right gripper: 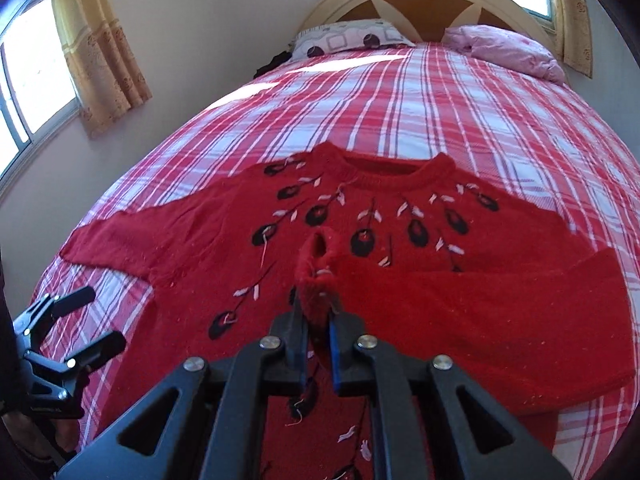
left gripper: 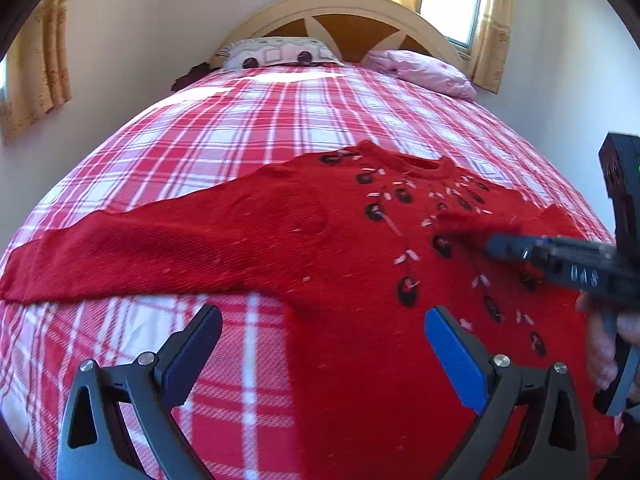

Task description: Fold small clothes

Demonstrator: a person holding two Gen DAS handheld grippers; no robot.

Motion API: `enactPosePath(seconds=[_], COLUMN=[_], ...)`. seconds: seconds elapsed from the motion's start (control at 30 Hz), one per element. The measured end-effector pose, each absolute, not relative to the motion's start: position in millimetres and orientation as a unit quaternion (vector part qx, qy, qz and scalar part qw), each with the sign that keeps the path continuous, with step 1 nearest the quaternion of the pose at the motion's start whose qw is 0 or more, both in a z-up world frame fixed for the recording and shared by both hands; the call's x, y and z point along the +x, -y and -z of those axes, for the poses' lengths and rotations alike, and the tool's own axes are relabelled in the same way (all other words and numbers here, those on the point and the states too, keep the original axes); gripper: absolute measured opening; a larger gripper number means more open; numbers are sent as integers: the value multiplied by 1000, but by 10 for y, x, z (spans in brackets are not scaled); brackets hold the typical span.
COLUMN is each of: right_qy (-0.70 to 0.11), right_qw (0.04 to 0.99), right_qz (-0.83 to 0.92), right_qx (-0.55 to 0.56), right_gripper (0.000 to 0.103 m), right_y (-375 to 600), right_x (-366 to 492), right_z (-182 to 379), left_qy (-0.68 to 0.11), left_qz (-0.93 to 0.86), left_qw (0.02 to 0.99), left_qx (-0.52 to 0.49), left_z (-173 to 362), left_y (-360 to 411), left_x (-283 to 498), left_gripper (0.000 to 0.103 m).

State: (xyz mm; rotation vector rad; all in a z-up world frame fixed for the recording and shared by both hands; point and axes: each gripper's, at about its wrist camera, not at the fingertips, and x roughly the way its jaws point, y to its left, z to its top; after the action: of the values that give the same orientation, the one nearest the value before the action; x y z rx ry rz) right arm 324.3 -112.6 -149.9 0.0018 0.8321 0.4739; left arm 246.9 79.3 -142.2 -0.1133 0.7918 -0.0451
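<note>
Red sweater (right gripper: 400,280): flat on bed (right gripper: 400,100) | right hand-held gripper (right gripper: 318,312): clamped on sleeve cuff (right gripper: 318,264) over chest | left hand-held gripper (left gripper: 324,336): jaws spread, holding nothing

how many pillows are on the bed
2: a patterned pillow at the headboard's left, a pink pillow at its right. More could be hidden behind them.

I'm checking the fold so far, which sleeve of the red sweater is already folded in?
The right sleeve: it lies across the sweater's front, cuff pinched in the right tool. The left sleeve lies spread flat on the bed.
</note>
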Motion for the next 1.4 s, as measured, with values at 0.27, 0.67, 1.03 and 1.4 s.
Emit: enactPosePath(seconds=[0.27,0.67,1.03,1.4], right_qy=[-339,-286,-285,-285], right_qw=[910,950,942,942], right_qz=[-237,-83,-64,-65], right_qx=[41,97,163,164], right_gripper=[57,64,72,73], right_y=[1765,2933,3327,3338], right_x=[2810,2370,2323,2326], right_z=[1318,1505,1679,1720], left_qy=[-397,-464,-410,-383], left_qz=[127,115,116,65], left_qw=[907,878,903,919], left_qx=[-55,-26,-45,-68], left_z=[1358,1737,1272,963], left_y=[-168,430,107,-747], left_x=[2864,3461,3500,3435], left_gripper=[100,45,9,9])
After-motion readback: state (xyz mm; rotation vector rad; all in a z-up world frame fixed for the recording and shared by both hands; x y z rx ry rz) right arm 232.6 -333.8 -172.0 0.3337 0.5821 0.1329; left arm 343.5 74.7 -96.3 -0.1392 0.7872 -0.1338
